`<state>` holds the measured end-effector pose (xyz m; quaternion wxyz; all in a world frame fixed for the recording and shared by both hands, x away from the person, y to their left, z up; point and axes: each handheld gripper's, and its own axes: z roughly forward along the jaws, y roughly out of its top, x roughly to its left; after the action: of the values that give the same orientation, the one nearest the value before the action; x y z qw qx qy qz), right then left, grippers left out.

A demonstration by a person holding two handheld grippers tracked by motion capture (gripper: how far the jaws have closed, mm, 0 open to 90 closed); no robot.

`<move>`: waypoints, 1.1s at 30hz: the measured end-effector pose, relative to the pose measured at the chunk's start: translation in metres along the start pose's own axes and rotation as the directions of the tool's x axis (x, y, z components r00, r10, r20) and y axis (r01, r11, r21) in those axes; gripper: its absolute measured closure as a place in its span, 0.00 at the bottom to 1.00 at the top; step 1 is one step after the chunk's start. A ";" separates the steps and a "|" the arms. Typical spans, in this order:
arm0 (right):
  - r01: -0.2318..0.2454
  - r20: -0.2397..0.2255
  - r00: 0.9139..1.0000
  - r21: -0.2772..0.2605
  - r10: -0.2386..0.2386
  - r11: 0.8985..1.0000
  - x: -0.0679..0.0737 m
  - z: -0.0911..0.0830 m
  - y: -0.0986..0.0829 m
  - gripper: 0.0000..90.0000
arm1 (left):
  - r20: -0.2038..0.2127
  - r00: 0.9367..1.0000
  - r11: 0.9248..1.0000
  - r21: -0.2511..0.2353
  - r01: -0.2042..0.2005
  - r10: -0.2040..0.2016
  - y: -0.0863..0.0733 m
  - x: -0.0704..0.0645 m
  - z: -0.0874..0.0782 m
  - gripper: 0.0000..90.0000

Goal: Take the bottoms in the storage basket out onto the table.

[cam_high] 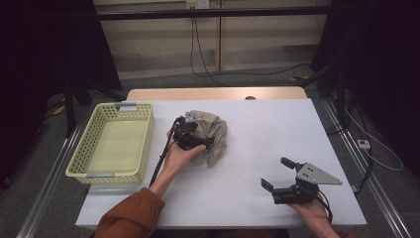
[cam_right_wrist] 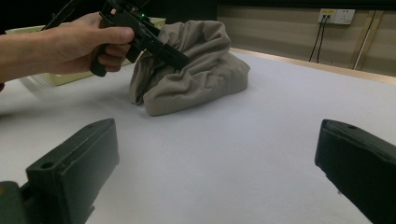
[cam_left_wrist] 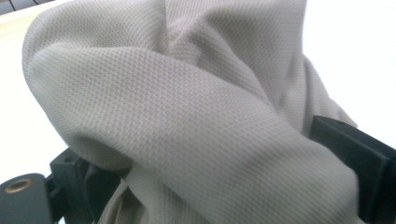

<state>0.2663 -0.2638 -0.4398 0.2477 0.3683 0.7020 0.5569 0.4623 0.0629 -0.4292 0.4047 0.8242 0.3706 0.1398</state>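
- My left gripper is buried in the beige cloth, which sits bunched in a heap near the middle of the white table, just to the right of the yellow basket.
- In the left gripper view, the cloth bulges up between my two black jaws; one jaw shows at each side of the fold, with fabric pressed between them, so I read the left claw as pinching the cloth.
- From the right gripper view I see my left hand gripping the handle, with the left gripper sunk into the top folds of the cloth; the cloth's lower edge rests on the table.
- My right gripper rests low near the table's front right, well apart from the cloth.
- Its jaws stand spread wide, with bare tabletop between them and nothing held.
- The basket stands at the table's left edge, with nothing I can see inside it.
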 end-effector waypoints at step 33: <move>-0.005 0.000 1.000 0.002 0.005 1.000 0.000 -0.001 0.000 0.00 | -0.009 0.998 0.988 -0.145 -0.059 0.059 0.013 -0.013 -0.037 0.06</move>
<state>0.2658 -0.2647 -0.4401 0.2460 0.3704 0.7017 0.5567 0.4402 0.0693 -0.3946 0.4583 0.8029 0.3359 0.1801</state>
